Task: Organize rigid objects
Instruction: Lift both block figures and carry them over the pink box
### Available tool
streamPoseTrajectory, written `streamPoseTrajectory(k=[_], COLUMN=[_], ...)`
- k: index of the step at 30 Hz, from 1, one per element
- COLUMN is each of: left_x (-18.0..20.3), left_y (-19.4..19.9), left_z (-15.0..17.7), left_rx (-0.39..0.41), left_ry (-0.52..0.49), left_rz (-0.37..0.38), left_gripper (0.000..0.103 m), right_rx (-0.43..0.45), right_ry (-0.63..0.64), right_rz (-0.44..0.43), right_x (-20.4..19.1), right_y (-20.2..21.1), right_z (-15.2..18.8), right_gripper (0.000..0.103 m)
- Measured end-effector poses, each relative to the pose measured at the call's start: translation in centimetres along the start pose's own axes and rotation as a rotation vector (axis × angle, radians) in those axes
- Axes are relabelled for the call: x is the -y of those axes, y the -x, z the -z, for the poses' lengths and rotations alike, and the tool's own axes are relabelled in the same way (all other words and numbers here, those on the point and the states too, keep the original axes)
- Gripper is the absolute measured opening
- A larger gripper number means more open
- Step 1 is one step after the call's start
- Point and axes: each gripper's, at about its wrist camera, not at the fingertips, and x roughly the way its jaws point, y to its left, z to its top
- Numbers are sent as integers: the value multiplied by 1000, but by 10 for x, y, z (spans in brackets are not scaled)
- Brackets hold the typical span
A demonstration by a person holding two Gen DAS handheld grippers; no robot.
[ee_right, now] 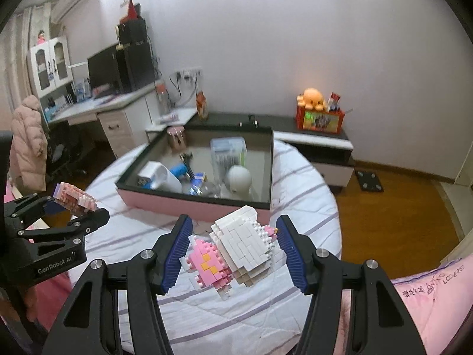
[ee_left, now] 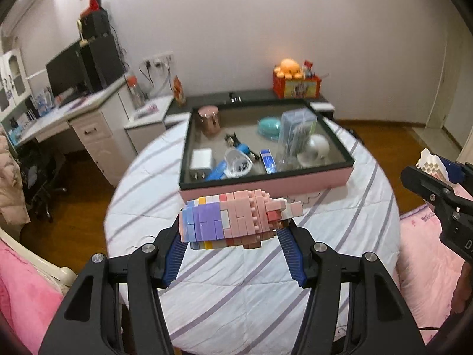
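A bedroom with white walls holds a round bed point(ee_left: 251, 281) under a striped white cover, and on it sits a pink-sided tray point(ee_left: 266, 182) already loaded with small things: a white charger point(ee_left: 201, 159), a blue box, a clear container and a white ball. Two pieces remain outside. The left hand-held gripper point(ee_left: 233, 233) clamps a pink-and-purple brick model point(ee_left: 233, 222); the right hand-held gripper point(ee_right: 233, 245) clamps a white-and-pink brick model point(ee_right: 236, 251), both held above the bed short of the tray. "GenRobot.AI" reads on the left gripper's body; pink bedding carries writing, seemingly "LOVE", too blurred to confirm.
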Motion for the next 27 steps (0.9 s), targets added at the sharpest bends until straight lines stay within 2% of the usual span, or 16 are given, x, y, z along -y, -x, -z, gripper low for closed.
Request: streamPoseTrajectory(k=[6, 11, 21, 27], left_x=[-4, -6, -3, 2], left_y=[41, 63, 73, 72], left_z=[3, 7, 14, 15], left_rx=[91, 135, 142, 138], left_ry=[1, 3, -4, -20], left_rz=[-42, -59, -71, -72], left_gripper=[59, 59, 59, 59], right_rx=[104, 149, 174, 166], right_ry=[33, 52, 31, 34], right_rz=[-10, -14, -22, -23], right_x=[-13, -19, -18, -17], right_y=[45, 64, 81, 77], right_z=[-1, 3, 13, 14], right_gripper=[60, 60, 60, 61])
